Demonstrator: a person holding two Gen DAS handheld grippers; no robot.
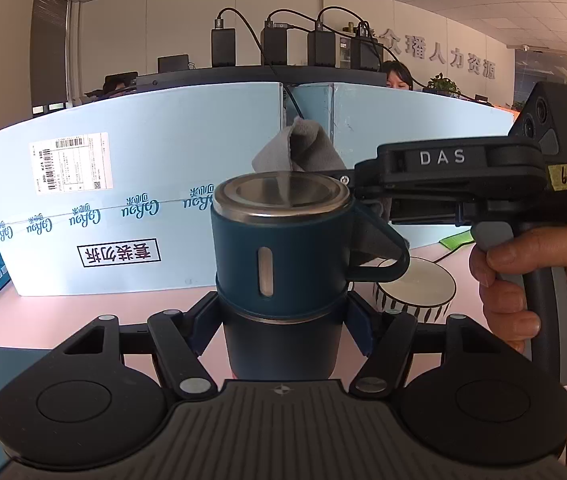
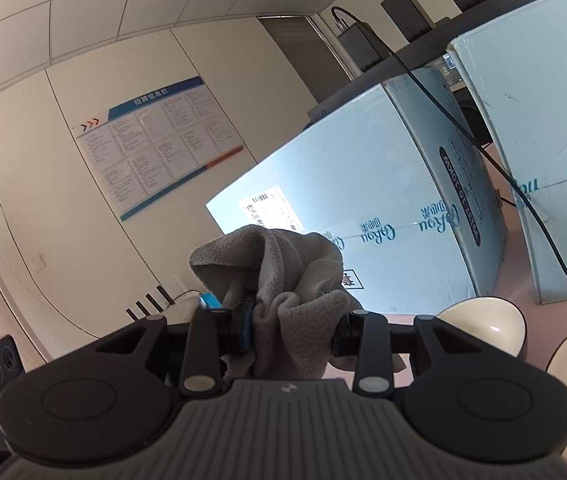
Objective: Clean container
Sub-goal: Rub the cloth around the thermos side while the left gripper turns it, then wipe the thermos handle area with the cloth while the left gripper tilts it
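Left claw is clenched round the lower body of a dark blue mug, its 2 blue-padded fingers pressing the smooth sides just under a thin metal band. That mug stands upright straight ahead of the claw, a cylinder with a brushed steel rim, a narrow silver slot on its front and a loop handle jutting to the claw's right. Its steel interior looks empty, though the bottom is hidden.

Right claw grasps a grey fleece cloth, soft and crumpled, bunched up between and above its fingers. From the left camera, this cloth hangs just behind and above the mug's rim; contact cannot be told. A hand holds that claw's grey grip to the right of the mug.

Beyond the mug, pale blue cartons form a flat wall, leaving a strip of pink table free to the left claw's left. Right of the mug sits a cream bowl with striped sides, nothing visible inside.
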